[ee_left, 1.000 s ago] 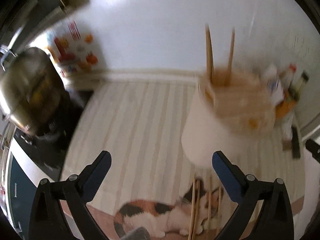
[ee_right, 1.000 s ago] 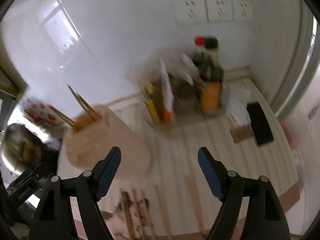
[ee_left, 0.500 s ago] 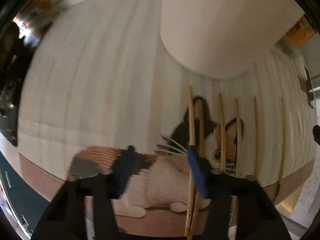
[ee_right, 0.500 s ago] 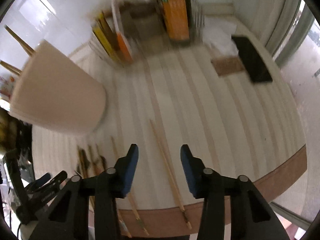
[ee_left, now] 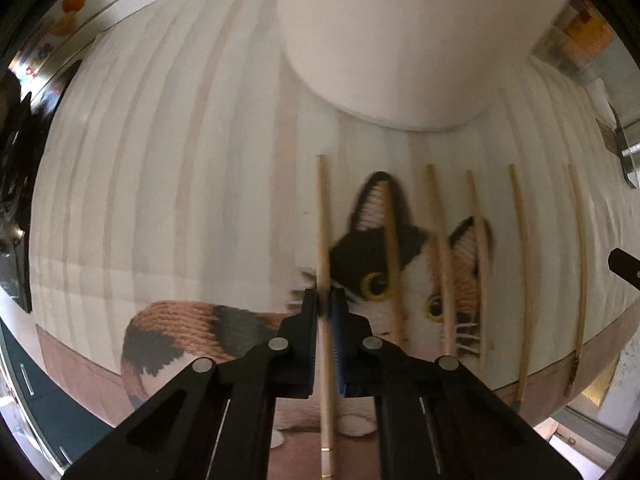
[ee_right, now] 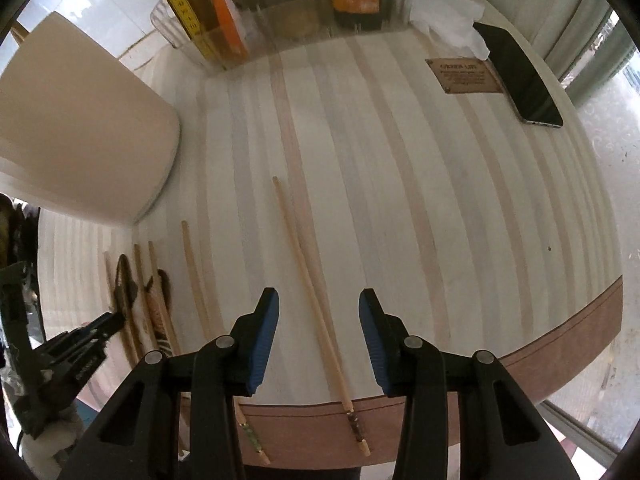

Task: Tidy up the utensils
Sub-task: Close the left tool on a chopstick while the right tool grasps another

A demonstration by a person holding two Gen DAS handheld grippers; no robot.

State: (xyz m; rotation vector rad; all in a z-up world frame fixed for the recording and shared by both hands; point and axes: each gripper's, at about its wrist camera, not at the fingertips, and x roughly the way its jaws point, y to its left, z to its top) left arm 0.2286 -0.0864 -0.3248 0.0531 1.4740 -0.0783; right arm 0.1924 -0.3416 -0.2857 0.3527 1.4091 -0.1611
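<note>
My left hand-held gripper (ee_left: pixel 325 300) pinches one chopstick (ee_left: pixel 322 216); my right hand-held gripper (ee_right: pixel 318 322) hangs unclenched around another chopstick (ee_right: pixel 308 276); next, I think, squeeze and lift both into the holder (ee_right: pixel 80 128).

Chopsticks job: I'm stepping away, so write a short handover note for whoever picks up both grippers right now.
Left gripper: jaws shut on the leftmost chopstick, which lies flat on the cat-print mat.
Right gripper: jaws part-open astride the rightmost chopstick, pads not touching it.
Four more chopsticks lie in a row between those two.
The white holder stands just behind the row; its rim is out of view, so its contents cannot be told.
Done: left grip made.
Left: close the right jaws, carry both sticks to the holder, then fetch the remaining four.
</note>
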